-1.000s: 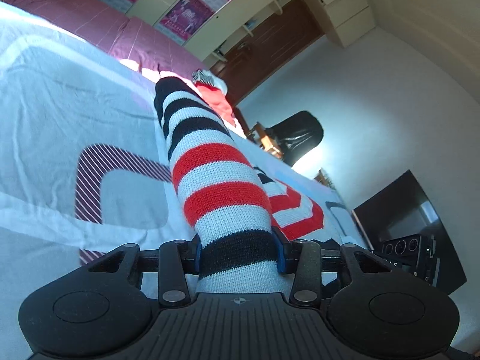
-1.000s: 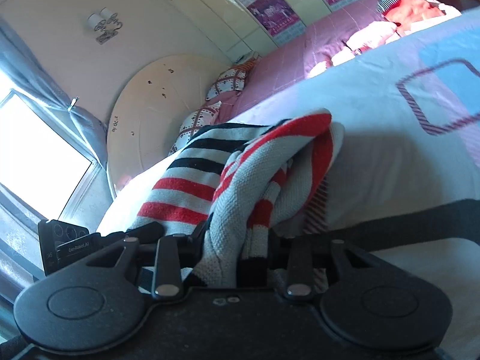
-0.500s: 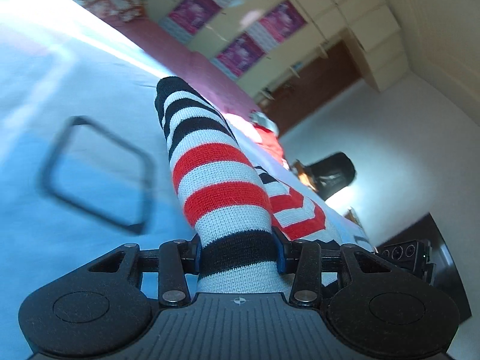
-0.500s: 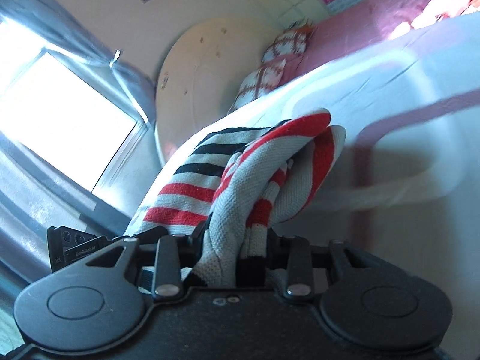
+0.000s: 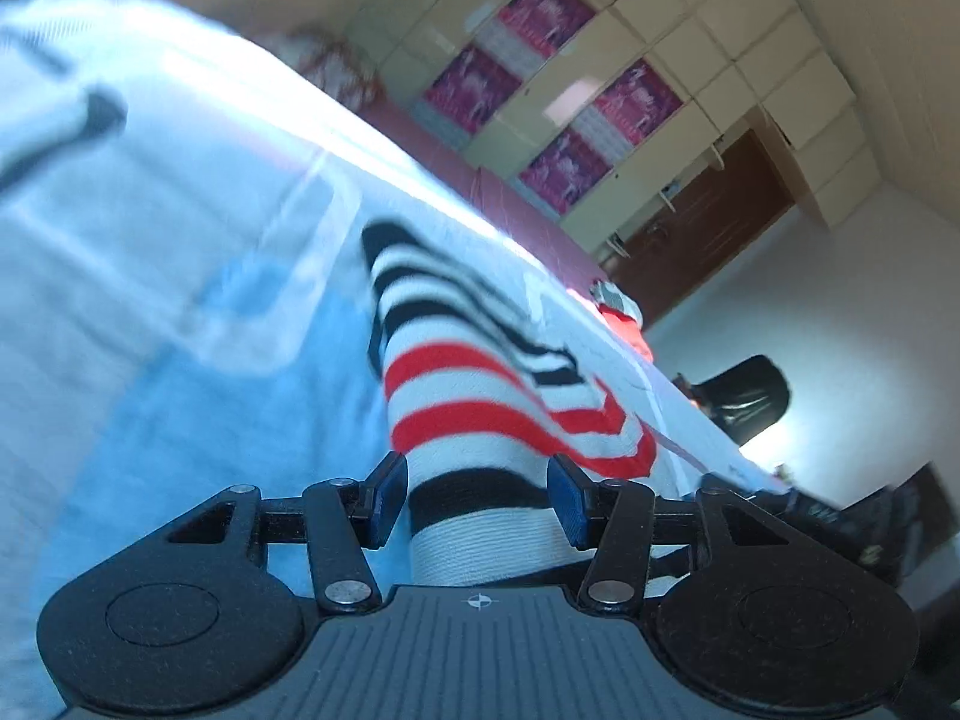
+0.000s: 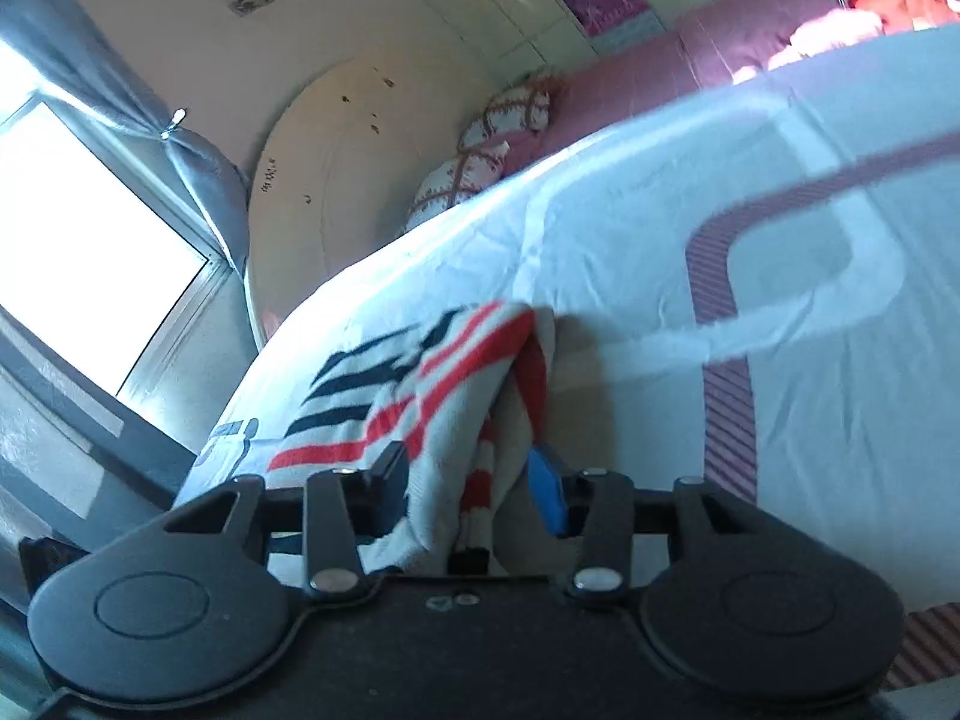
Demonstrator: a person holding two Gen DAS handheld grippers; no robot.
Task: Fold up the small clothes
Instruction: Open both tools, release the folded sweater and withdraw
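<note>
A small knitted sweater (image 5: 456, 372) in white with black and red stripes lies folded over on the white and pale blue bed sheet (image 5: 150, 240). Its ribbed hem runs between the blue pads of my left gripper (image 5: 478, 498), whose jaws are opening; a thin gap shows beside the left pad. In the right wrist view the bunched edge of the same sweater (image 6: 384, 402) droops between the pads of my right gripper (image 6: 468, 486). Those jaws are opening too, and the blue right pad stands off the cloth.
The sheet (image 6: 660, 240) carries rounded-square prints. Beyond it are a pink bedspread (image 6: 630, 78), patterned pillows (image 6: 480, 162), a round headboard (image 6: 336, 150) and a bright window (image 6: 78, 252). Wardrobe doors with purple posters (image 5: 558, 162), a black chair (image 5: 744, 396) and a red garment (image 5: 624, 324) stand farther off.
Both pairs of jaws have widened and loosened on the sweater, which has sunk onto the sheet. The left gripper swung a long way across the bed; the right moved a little.
</note>
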